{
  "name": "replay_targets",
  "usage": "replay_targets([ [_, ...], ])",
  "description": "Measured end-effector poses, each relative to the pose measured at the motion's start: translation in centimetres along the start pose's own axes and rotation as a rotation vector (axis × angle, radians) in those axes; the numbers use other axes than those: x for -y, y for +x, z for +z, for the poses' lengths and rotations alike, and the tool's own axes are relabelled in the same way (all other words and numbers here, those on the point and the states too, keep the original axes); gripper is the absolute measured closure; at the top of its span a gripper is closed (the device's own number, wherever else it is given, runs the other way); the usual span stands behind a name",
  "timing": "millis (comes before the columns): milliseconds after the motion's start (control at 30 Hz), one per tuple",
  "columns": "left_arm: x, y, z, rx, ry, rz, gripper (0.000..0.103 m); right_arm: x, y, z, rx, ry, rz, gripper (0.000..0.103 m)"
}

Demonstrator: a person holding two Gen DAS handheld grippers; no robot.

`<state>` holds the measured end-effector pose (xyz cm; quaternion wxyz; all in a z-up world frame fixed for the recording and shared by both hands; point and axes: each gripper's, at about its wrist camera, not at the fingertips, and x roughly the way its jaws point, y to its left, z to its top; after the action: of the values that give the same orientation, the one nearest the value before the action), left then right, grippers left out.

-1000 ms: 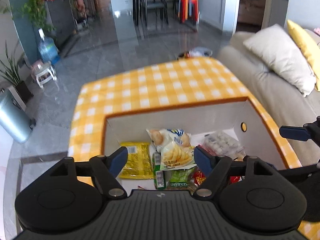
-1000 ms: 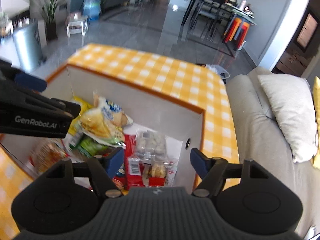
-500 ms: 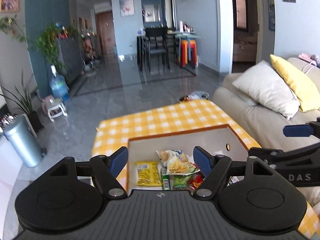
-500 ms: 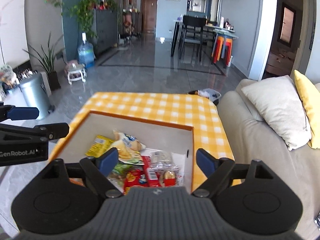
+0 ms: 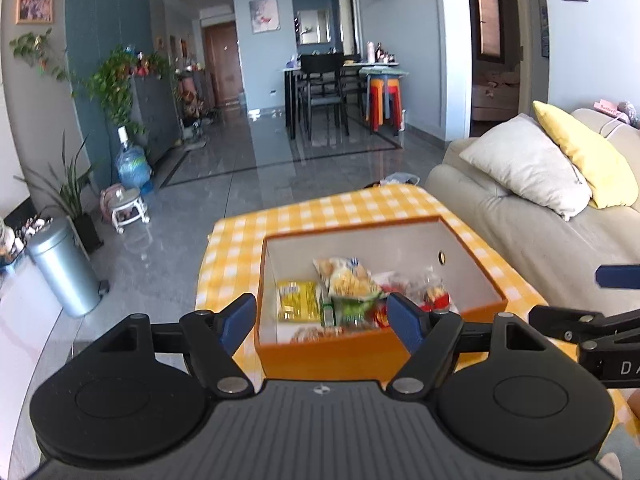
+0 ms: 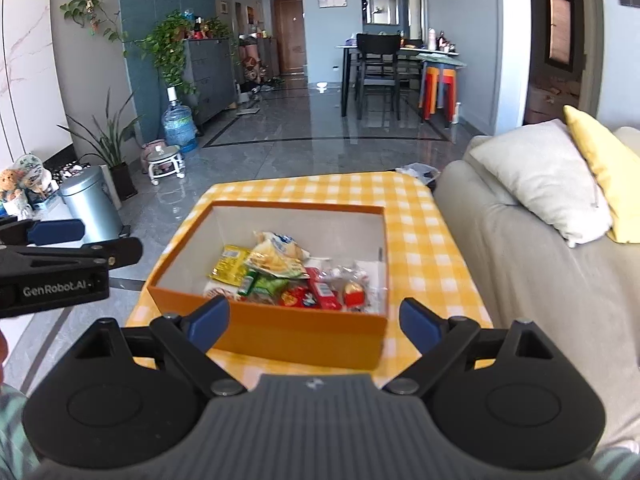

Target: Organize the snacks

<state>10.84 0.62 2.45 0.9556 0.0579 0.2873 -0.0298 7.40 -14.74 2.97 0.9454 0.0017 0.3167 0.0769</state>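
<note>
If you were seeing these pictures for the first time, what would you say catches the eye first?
The orange box in the middle of the yellow checked tablecloth stands out first, with a jumble of bright snack packets lying inside it. Next come the two hand-held grippers low in the foreground, the left hand-held gripper and the right hand-held gripper, both empty. To the right, a beige sofa carries a yellow cushion.

Your orange box (image 6: 280,334) looks like matt cardboard with a pale, dull lining. The snack packets (image 6: 280,276) inside are glossy, crinkled plastic film. A soft checked cloth (image 6: 424,248) covers the desk. Beyond it the floor (image 6: 304,152) is polished stone, mirror-shiny. The bin (image 6: 94,208) is brushed metal, the sofa (image 6: 540,280) matt woven fabric. Your claws are matt black plastic.
</note>
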Motion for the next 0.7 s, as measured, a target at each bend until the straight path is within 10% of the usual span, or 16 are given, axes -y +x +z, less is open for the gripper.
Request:
replay_targets([
  [700,2.0,0.6,-3.3,-0.106,-0.046,-0.009,0.015,2.1,0.0,-2.3,0.010,0.018,-0.019,0.010],
])
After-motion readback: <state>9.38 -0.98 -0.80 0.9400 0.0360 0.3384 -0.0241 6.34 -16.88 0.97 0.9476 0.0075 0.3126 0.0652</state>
